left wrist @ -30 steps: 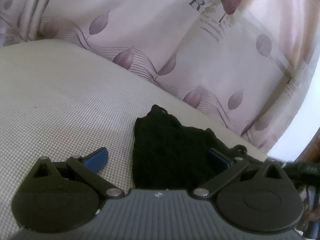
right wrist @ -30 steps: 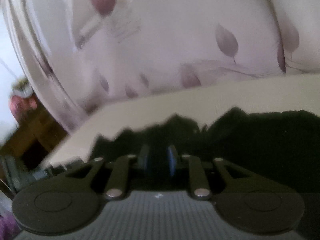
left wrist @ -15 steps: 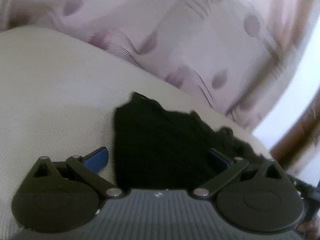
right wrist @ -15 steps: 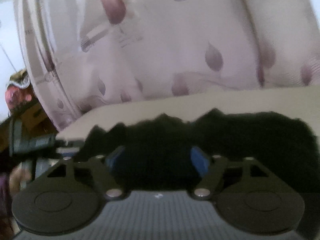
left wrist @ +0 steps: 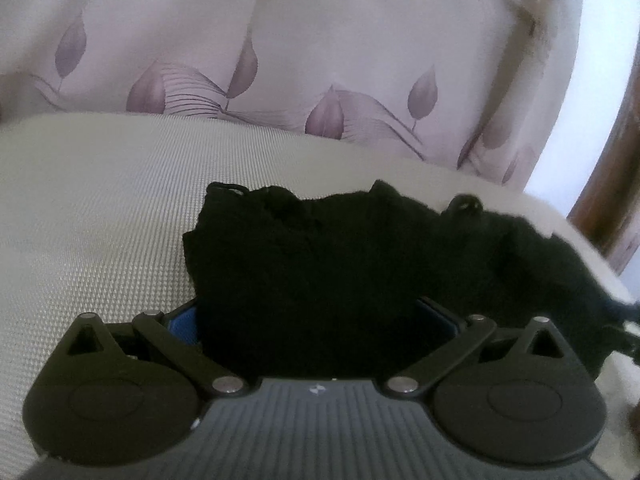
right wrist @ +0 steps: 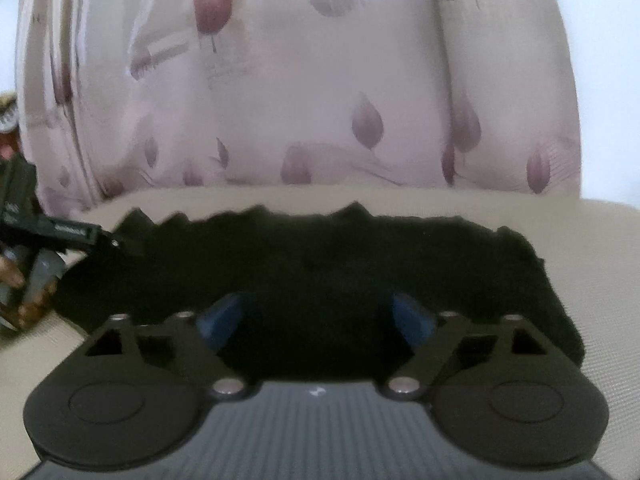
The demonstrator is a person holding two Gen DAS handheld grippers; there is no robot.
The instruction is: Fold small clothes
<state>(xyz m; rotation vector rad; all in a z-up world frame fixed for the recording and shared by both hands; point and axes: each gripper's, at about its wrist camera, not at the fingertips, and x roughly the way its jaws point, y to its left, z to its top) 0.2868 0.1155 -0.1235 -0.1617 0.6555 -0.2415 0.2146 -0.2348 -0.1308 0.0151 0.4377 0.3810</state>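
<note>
A small black garment (left wrist: 340,264) lies crumpled on a beige woven cushion (left wrist: 100,208). My left gripper (left wrist: 310,318) is open wide at the garment's near edge. The cloth sits between its blue pads (left wrist: 184,320) without being pinched. In the right wrist view the same black garment (right wrist: 320,256) stretches across the cushion (right wrist: 600,240). My right gripper (right wrist: 316,320) hovers low over the garment's near edge with its jaws opening. Cloth lies under and between its blue pads (right wrist: 412,318), which do not press on it.
A pale curtain with purple leaf prints (left wrist: 320,60) hangs right behind the cushion's far edge. At the left edge of the right wrist view a black tool part (right wrist: 60,234) and a person's fingers (right wrist: 12,276) reach the garment's end. Dark wood (left wrist: 616,184) stands at the right.
My right gripper's jaws went from nearly shut to wide apart, letting go of the cloth. My left gripper moved sideways and rolled, so the garment now lies between its fingers.
</note>
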